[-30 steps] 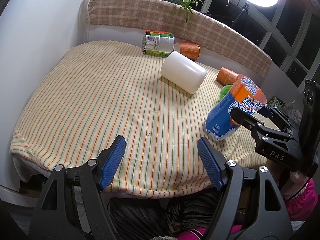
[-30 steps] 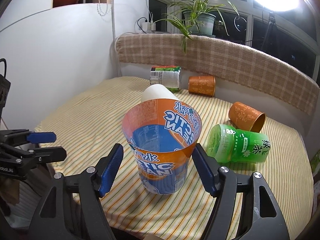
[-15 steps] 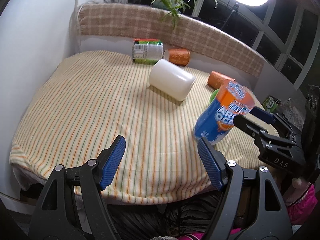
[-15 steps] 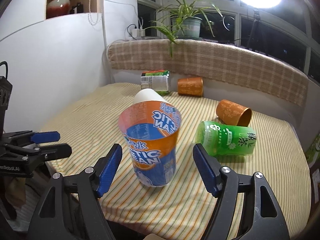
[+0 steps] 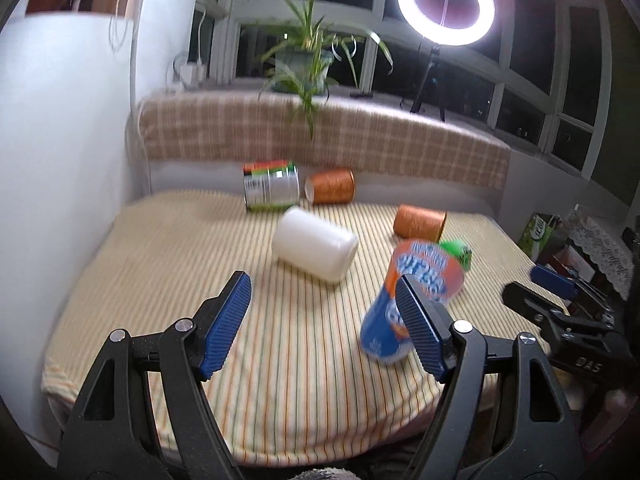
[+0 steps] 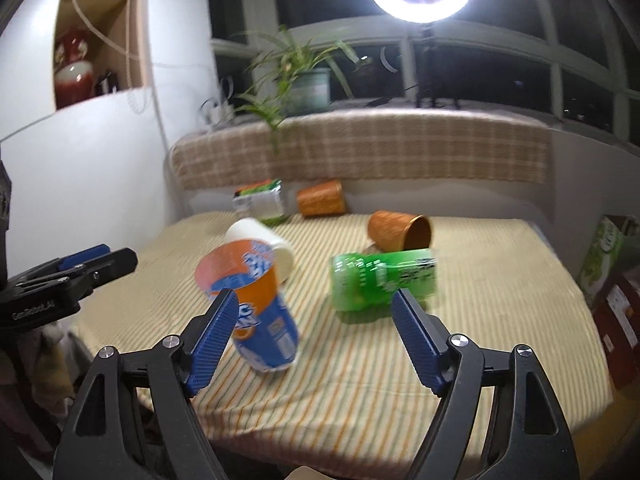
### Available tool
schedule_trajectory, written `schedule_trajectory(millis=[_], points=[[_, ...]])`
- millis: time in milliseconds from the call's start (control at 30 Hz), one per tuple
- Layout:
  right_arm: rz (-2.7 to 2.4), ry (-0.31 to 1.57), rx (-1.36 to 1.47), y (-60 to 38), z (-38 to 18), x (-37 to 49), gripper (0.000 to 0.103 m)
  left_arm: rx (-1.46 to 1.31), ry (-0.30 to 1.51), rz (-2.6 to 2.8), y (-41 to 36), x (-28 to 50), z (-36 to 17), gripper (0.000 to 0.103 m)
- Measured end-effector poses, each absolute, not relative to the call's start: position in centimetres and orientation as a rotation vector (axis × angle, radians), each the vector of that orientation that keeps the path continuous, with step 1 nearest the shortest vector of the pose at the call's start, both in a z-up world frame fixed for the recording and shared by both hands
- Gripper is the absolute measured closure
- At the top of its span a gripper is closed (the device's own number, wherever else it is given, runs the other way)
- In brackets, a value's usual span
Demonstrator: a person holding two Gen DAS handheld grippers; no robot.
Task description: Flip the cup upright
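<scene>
Cup: we are seeing the orange-and-blue printed paper cup [image 6: 256,304] standing mouth up, slightly tilted; advice: pulling away slowly
Tools: the left gripper [image 5: 324,320] and the right gripper [image 6: 312,336] are both gaping, empty

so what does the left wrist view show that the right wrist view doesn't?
Left wrist only: the left gripper open and empty, up close.
Right wrist only: a shelf niche with a red vase, and the open mouth of the near orange cup.
Both: the orange-and-blue cup mouth up on the striped cloth, not gripped; the white cup; the ring light.
</scene>
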State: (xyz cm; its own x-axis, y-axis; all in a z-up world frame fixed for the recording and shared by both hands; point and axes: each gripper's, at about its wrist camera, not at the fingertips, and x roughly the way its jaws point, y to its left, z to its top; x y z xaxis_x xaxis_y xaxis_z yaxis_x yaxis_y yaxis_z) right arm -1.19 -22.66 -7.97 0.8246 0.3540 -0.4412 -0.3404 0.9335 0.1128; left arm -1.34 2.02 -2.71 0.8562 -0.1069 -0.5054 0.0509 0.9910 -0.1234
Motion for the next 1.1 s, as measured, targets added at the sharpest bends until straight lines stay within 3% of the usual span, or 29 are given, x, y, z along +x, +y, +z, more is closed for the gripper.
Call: schedule_trajectory(millis=[333,1100], points=[[0.257,0.354,0.042,-23.9,-6.1,-1.8,0.019,-0.071,0.357,-0.006,1.6,-2.1,-0.8,0.000],[0.229,0.349,0.043,-24.0,-6.6,-1.4,0.019,-0.070,0.325,0.042,2.1,-1.7,-0.6,0.000]])
